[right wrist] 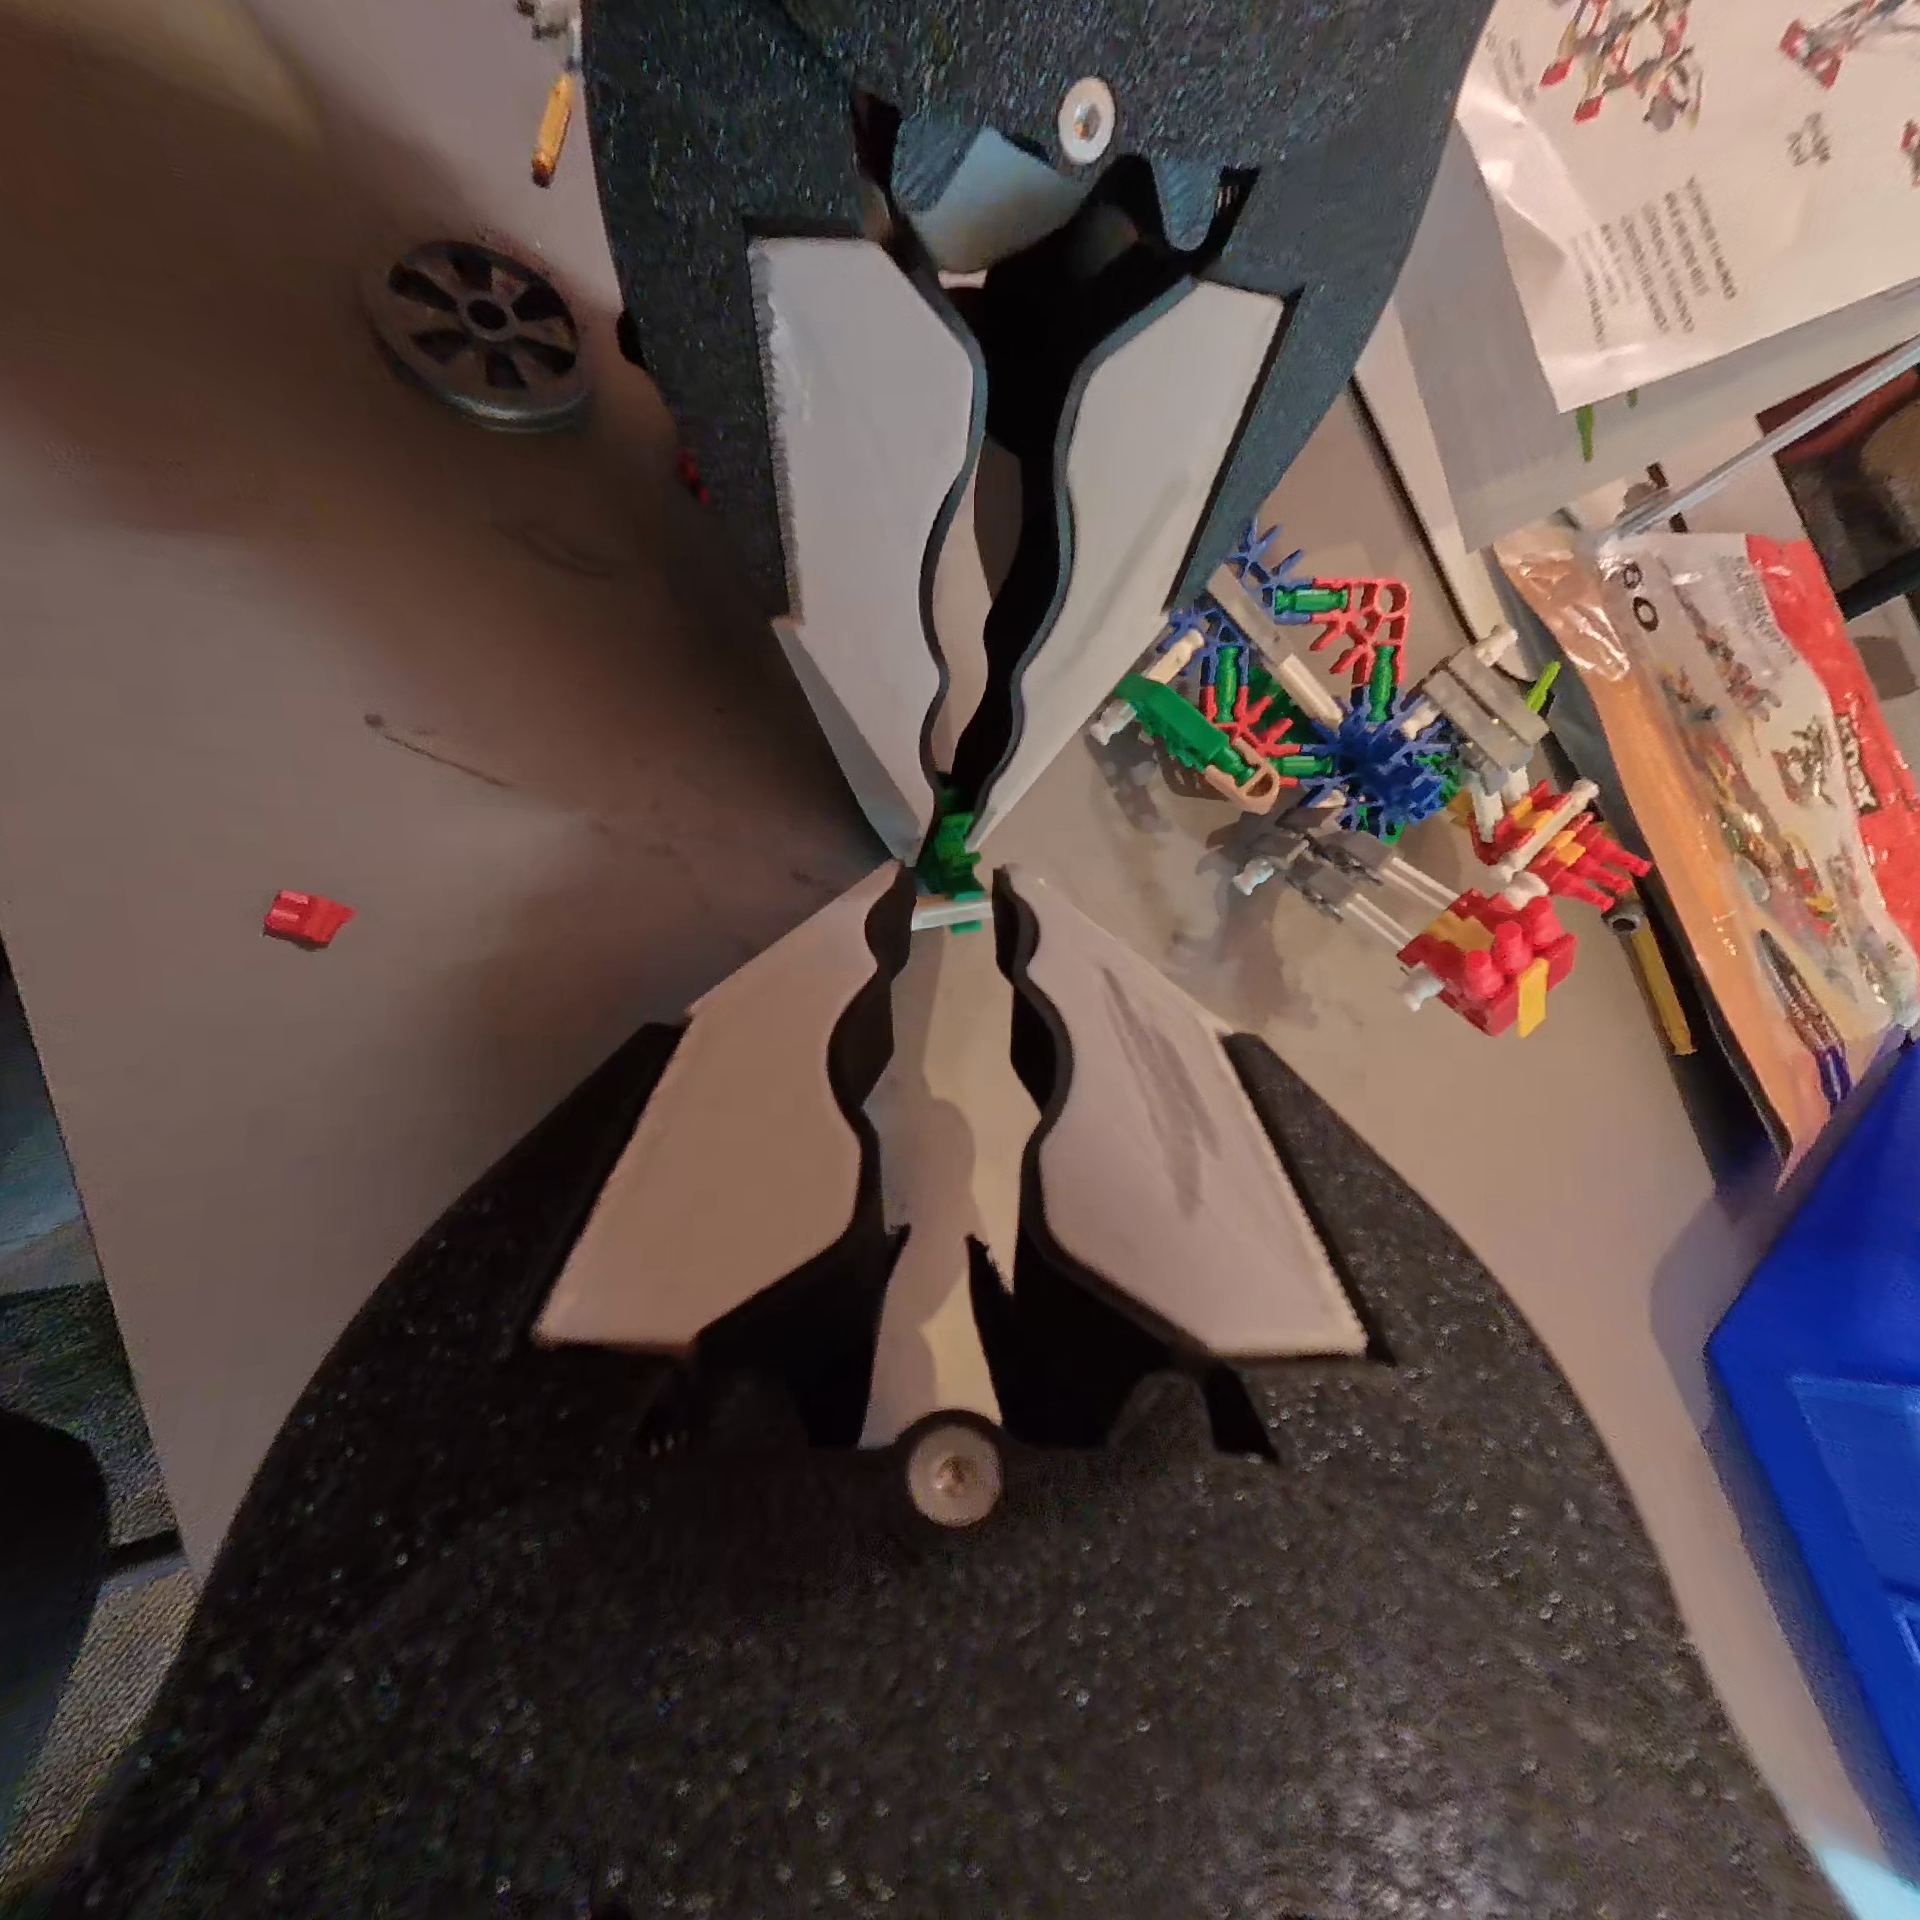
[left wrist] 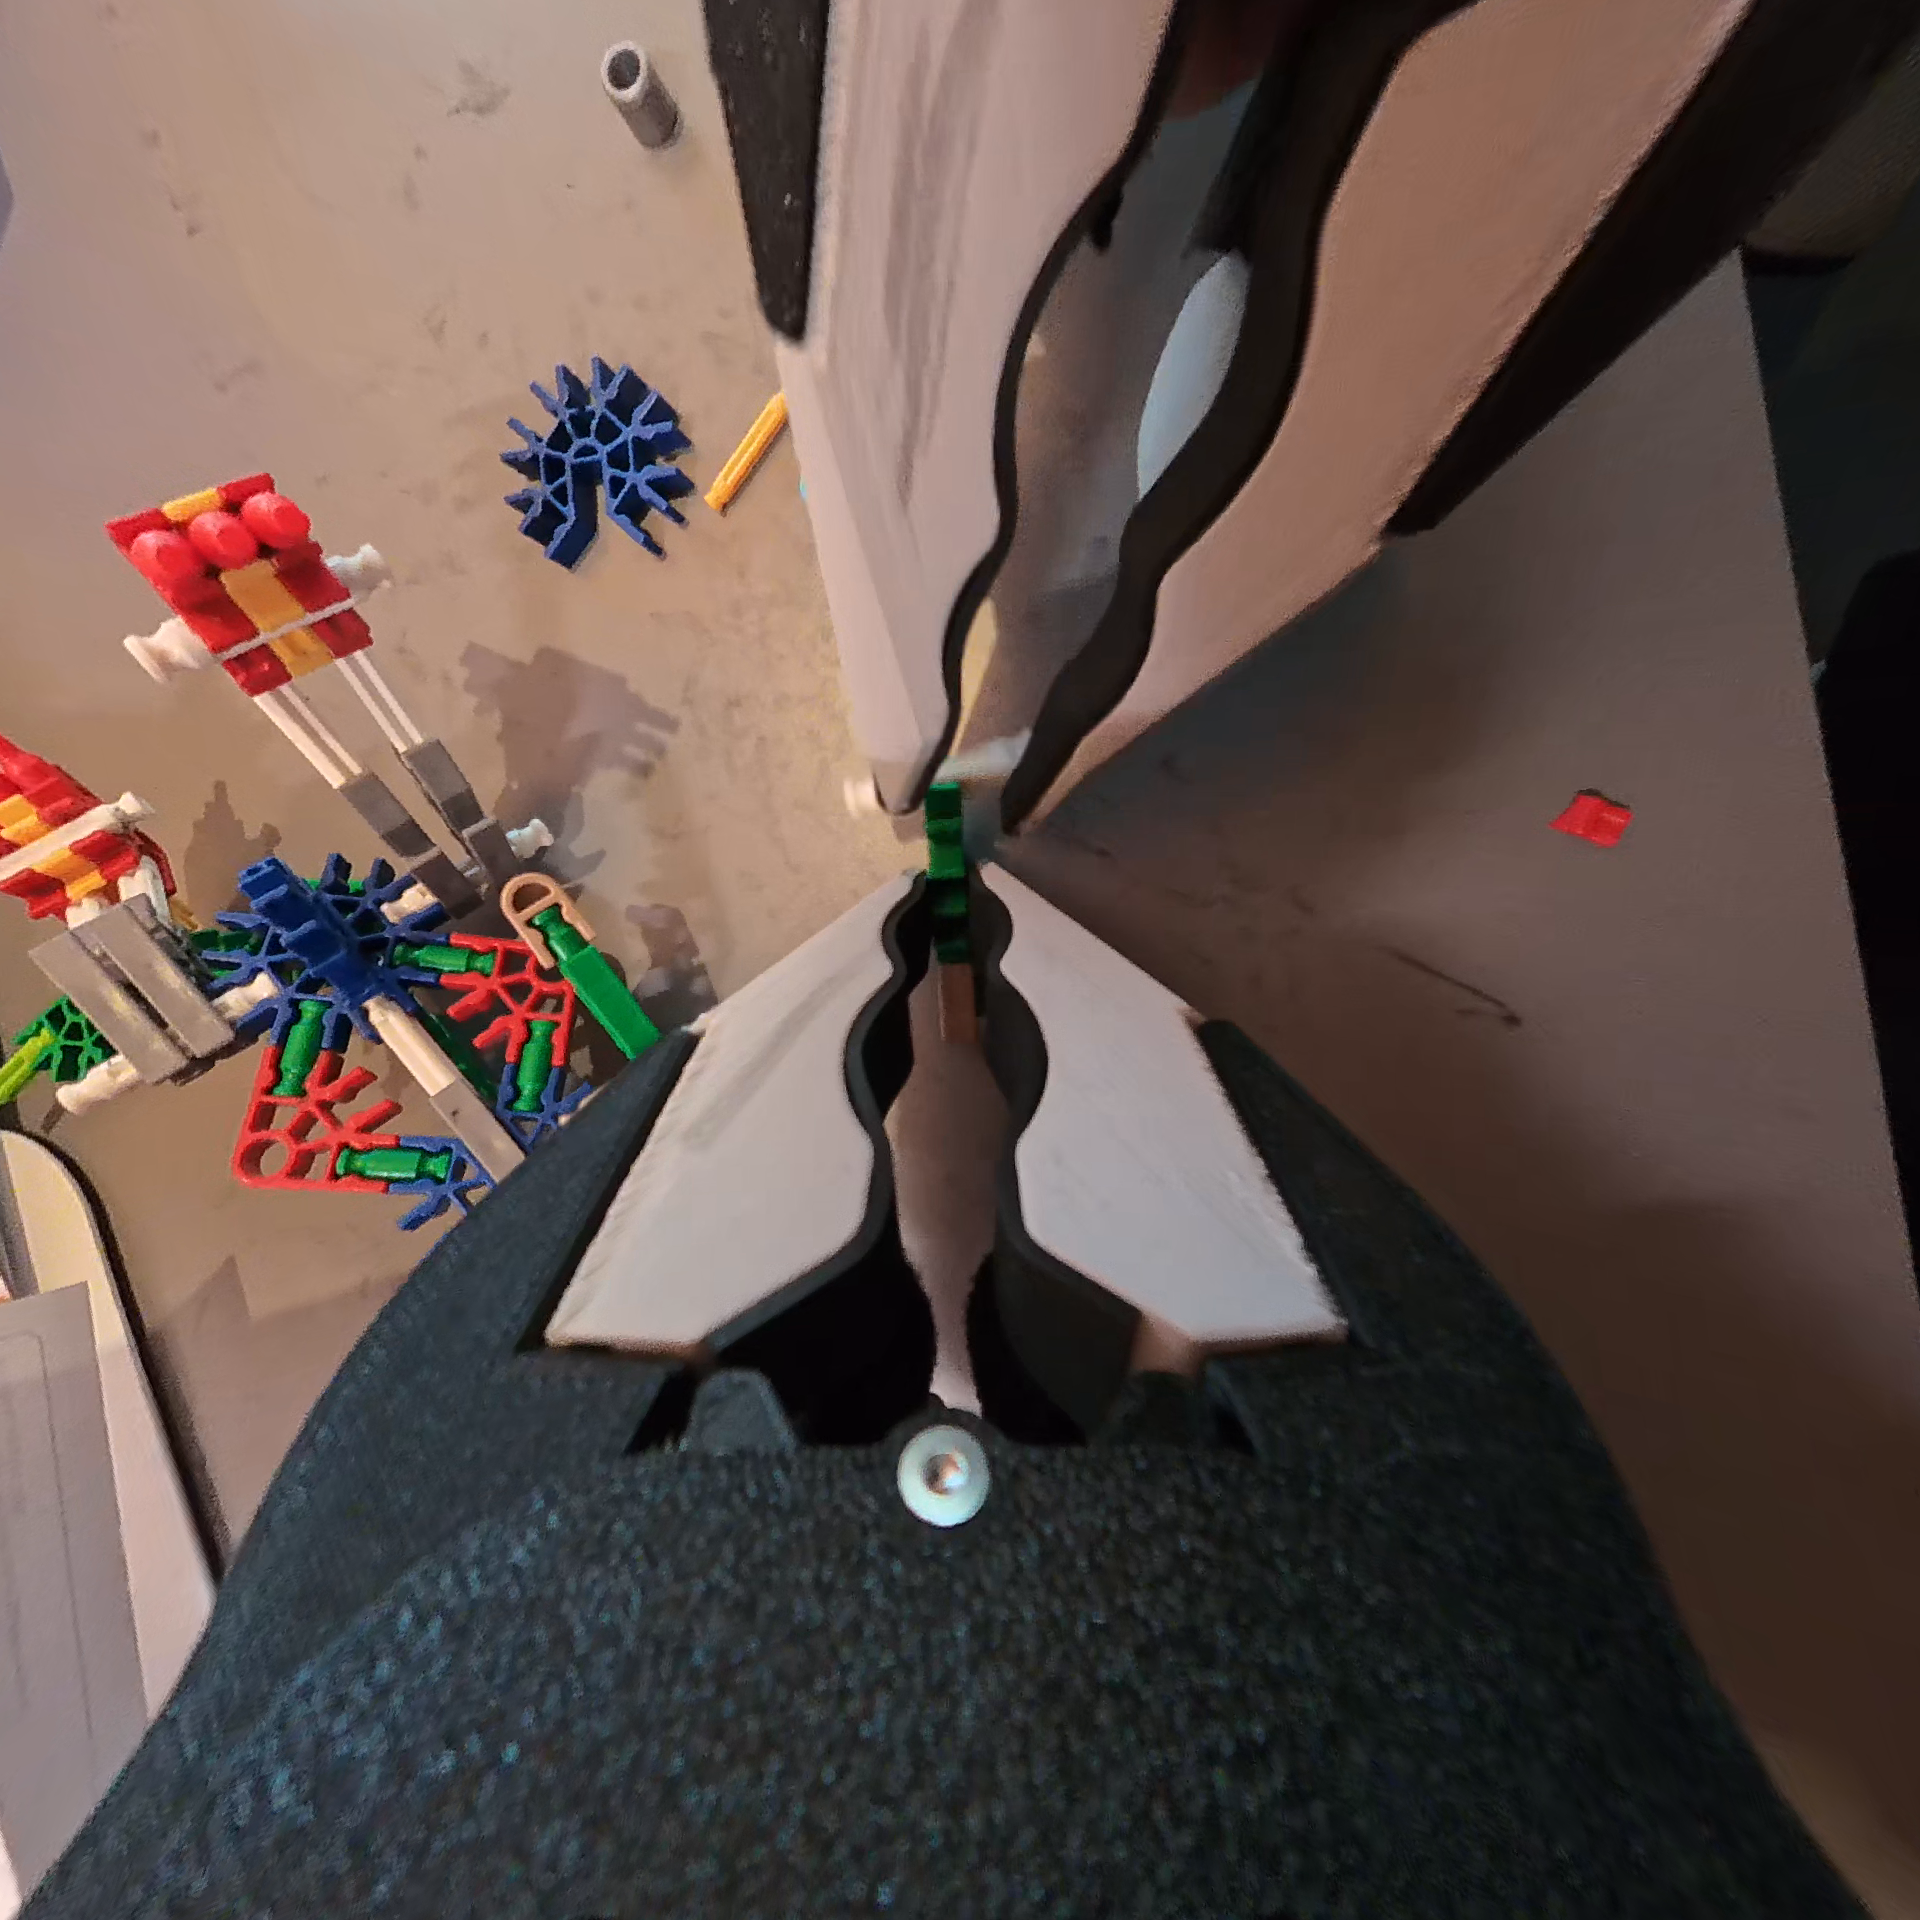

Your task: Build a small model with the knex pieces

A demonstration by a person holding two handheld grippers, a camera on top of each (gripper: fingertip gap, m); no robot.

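In the left wrist view, the table [left wrist: 1351, 987] is smooth and pale, with grey scuffs and scratches. The left gripper [left wrist: 951, 914] has flat white fingers with wavy black edges on a rough black body. Its tips are pressed together on a small green toy piece [left wrist: 948, 873]. The right gripper [left wrist: 961, 800] comes from above and meets the same piece tip to tip. To the left stands a spiky toy model [left wrist: 364, 987] of red, blue and green plastic rods. A blue snowflake-shaped connector [left wrist: 597, 462] and a yellow rod [left wrist: 746, 452] lie apart. A little red piece [left wrist: 1590, 819] lies alone far right.

In the right wrist view, the right gripper [right wrist: 951, 909] is closed on the green piece's [right wrist: 951, 852] white end. A grey spoked wheel [right wrist: 483, 332] lies far left. A shiny plastic bag [right wrist: 1756, 790], paper sheets [right wrist: 1662, 208] and a blue box [right wrist: 1839, 1299] sit on the right.
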